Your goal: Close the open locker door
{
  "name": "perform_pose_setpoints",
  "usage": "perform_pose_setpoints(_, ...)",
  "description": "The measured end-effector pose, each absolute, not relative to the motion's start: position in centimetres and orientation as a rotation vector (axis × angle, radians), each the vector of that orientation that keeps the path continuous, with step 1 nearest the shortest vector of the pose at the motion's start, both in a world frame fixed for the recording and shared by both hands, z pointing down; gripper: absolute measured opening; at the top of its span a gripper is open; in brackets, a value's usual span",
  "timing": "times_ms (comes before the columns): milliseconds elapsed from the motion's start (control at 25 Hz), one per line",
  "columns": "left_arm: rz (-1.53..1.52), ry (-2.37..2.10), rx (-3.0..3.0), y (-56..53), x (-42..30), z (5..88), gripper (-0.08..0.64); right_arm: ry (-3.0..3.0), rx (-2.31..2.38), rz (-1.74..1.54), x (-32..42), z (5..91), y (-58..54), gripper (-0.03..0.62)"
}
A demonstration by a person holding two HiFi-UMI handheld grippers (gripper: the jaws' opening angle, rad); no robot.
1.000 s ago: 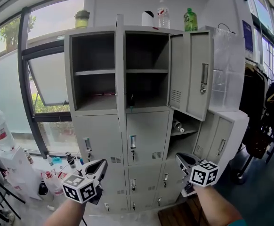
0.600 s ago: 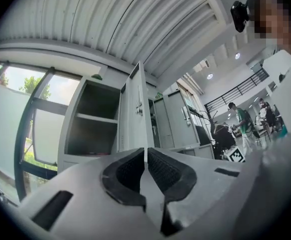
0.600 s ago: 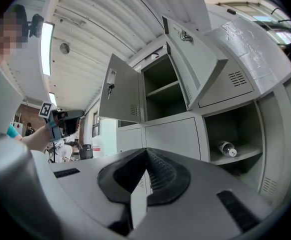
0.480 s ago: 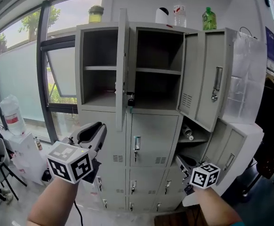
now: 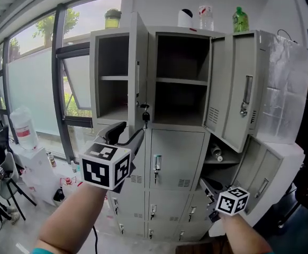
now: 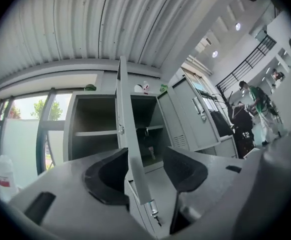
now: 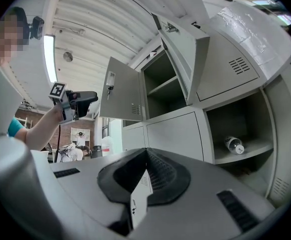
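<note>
- Across the middle of the head view stand the grey lockers [image 5: 180, 152], with three of their doors hanging open.
- Upper centre, the door [image 5: 134, 46] that the person seems to be after sticks straight out into the room, so the head view catches little more than its thin edge.
- A second door [image 5: 233, 89] is swung wide at upper right, and a third door [image 5: 275, 168] is open low on the right.
- Just below centre, the left gripper [image 5: 126, 133] is raised to the lower part of that first door's free edge. Its jaws are spread wide and hold nothing.
- From its own view the door [image 6: 126, 119] runs up between the two pads [image 6: 105, 179]. Whether either pad touches it, I can't say.
- Lower right, the right gripper [image 5: 208, 185] hangs low near a bottle [image 5: 216, 152], its tips pinched together on nothing I can make out.
- To my eye the reach is made and the closing push has not begun.
- Next, the left gripper needs a jaw laid against the door's outer face. It should then sweep the door toward the upper-left compartment until it seats. No pinch is needed.
- Only the right gripper view, at its left, shows the door's [image 7: 123, 96] broad face with lock and vents. There the left gripper [image 7: 91, 99] sits just beside the free edge.
- The left gripper view alone shows people [image 6: 255, 101] at its right edge.
</note>
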State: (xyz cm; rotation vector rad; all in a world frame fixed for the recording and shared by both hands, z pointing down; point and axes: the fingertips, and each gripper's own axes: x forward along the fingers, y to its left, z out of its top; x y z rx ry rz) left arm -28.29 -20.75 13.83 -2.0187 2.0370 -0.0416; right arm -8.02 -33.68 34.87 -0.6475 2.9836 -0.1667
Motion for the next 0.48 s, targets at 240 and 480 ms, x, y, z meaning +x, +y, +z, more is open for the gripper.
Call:
perform_pose_setpoints(240, -0.077, 2.056, -1.911, -21.7, -28.8, 13.9, 0.201, 2.978, -0.652, -0.173, -7.8, 35.1, -34.3, -0.002)
perform_pose_setpoints(480, -0.109, 2.084, -1.863, -22.4, -30.0, 14.2, 0.164, 2.972, -0.662, -0.172, -8.1, 35.1, -34.6, -0.002)
